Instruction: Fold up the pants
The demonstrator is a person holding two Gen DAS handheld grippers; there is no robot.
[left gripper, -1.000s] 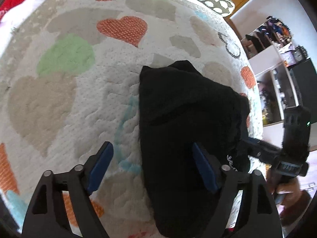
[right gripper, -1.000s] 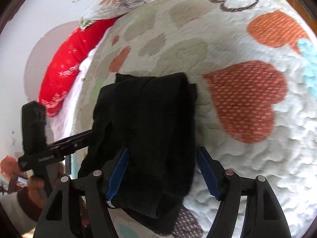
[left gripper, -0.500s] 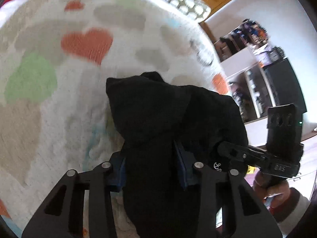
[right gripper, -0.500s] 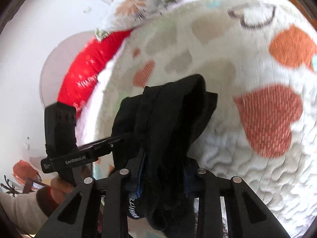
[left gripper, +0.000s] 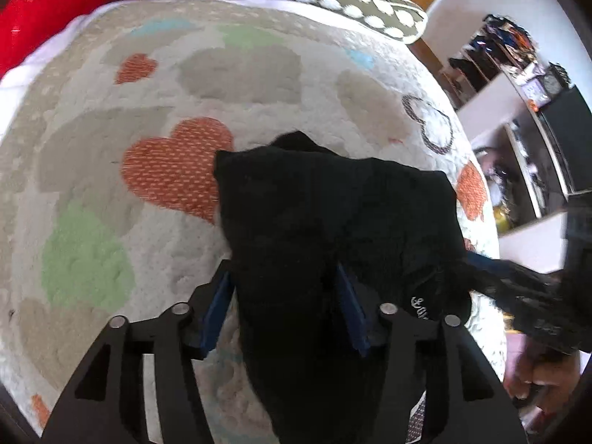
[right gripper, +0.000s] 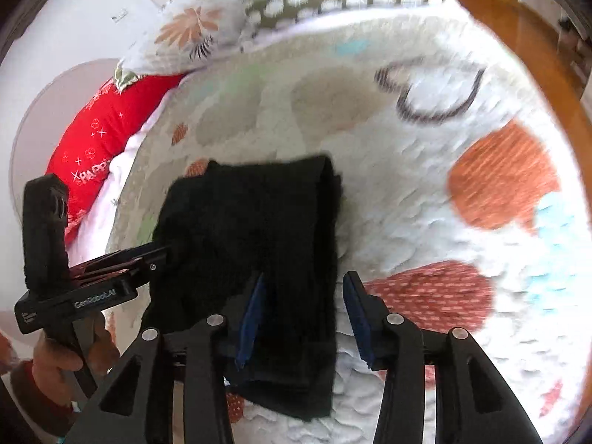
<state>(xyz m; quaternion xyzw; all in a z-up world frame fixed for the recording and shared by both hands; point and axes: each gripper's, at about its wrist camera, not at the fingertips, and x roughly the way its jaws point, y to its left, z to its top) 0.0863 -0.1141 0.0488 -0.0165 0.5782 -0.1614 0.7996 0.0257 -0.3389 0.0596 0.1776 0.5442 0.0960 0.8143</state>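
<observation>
The quilted bedspread [left gripper: 111, 192] carries the black pants [left gripper: 333, 214], already doubled into a compact bundle that lies directly ahead of and between the fingers of both tools. The left gripper [left gripper: 285, 310] and right gripper [right gripper: 303, 314] are each opening around a near edge of the cloth, which reads as the release after a fold. Through the blur, the right pads seem clear of the fabric, so next both tools should back away without dragging the fold loose.

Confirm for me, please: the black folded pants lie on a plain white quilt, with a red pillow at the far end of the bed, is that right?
Not quite: the white textured quilt is not plain but patterned with orange, green and beige hearts, as the left wrist view shows. The black folded pants do lie on it, and the red pillow is at the far end.
</observation>
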